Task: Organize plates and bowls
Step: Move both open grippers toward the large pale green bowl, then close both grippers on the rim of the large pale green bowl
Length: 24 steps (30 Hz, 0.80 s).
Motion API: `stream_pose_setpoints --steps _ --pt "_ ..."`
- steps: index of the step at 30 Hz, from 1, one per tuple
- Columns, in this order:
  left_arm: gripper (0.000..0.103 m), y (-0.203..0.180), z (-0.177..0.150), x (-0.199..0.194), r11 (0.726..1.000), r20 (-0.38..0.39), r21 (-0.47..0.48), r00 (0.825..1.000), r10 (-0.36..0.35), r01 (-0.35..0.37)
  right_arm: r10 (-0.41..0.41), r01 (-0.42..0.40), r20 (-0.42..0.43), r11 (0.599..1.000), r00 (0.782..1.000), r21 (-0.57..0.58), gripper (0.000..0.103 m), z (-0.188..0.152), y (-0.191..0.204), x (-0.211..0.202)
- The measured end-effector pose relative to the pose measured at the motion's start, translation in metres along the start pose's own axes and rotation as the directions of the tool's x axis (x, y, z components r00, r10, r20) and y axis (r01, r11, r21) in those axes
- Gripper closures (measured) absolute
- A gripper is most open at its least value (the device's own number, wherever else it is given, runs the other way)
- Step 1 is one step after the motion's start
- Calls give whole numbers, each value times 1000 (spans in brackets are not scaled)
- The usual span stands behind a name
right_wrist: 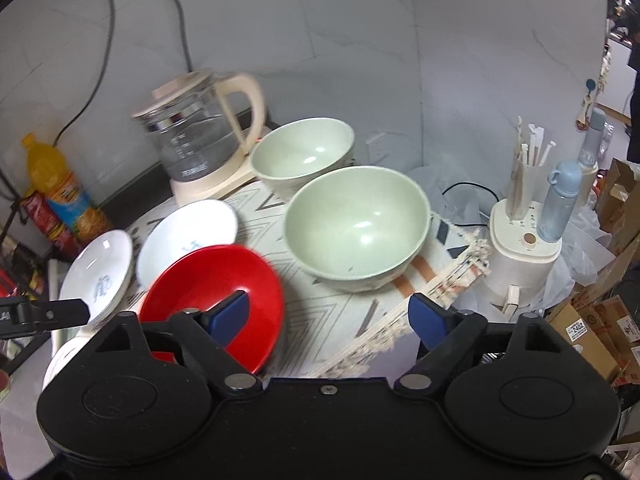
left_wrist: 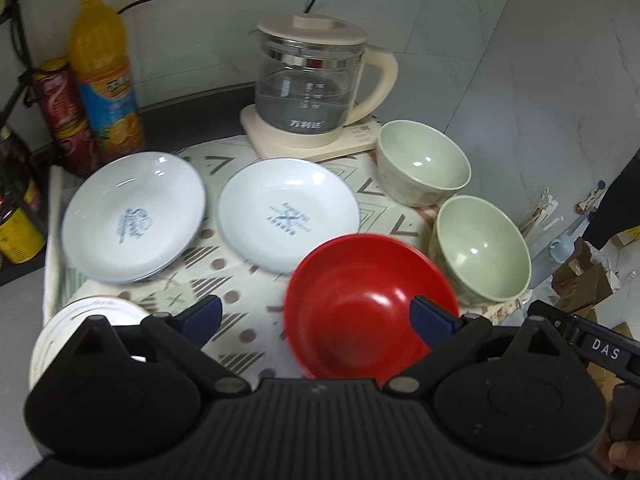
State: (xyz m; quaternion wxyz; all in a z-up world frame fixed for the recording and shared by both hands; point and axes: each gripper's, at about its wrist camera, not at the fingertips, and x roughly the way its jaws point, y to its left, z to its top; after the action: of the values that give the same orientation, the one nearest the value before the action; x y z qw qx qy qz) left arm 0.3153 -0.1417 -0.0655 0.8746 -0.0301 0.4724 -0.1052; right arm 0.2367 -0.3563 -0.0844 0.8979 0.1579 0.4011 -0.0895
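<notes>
A red bowl (left_wrist: 360, 300) sits on the patterned mat (left_wrist: 224, 276), in front of two white plates (left_wrist: 132, 216) (left_wrist: 288, 212). Two pale green bowls (left_wrist: 424, 164) (left_wrist: 480, 248) stand to its right. My left gripper (left_wrist: 318, 320) is open above the mat, its right pad over the red bowl's inside and nothing pressed between the pads. A third white dish (left_wrist: 92, 316) is half hidden under its left finger. My right gripper (right_wrist: 330, 318) is open too, with its left pad over the red bowl (right_wrist: 200, 280) and the nearer green bowl (right_wrist: 356, 220) just ahead.
A glass kettle (left_wrist: 312, 80) on a cream base stands at the back. An orange drink bottle (left_wrist: 104, 72) and red cans (left_wrist: 60, 96) line the left. Off the mat's right edge are a white appliance (right_wrist: 524, 252), a blue bottle (right_wrist: 560, 204) and cardboard boxes (right_wrist: 592, 332).
</notes>
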Motion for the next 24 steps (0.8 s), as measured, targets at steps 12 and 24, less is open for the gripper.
stream_pose_setpoints --steps 12,24 --pt "9 -53 30 49 999 -23 1 999 -34 34 -11 12 -52 1000 999 26 36 38 -44 50" --pt "34 -107 47 104 996 -67 2 994 -89 89 15 -15 -81 1000 997 1 34 58 -75 89"
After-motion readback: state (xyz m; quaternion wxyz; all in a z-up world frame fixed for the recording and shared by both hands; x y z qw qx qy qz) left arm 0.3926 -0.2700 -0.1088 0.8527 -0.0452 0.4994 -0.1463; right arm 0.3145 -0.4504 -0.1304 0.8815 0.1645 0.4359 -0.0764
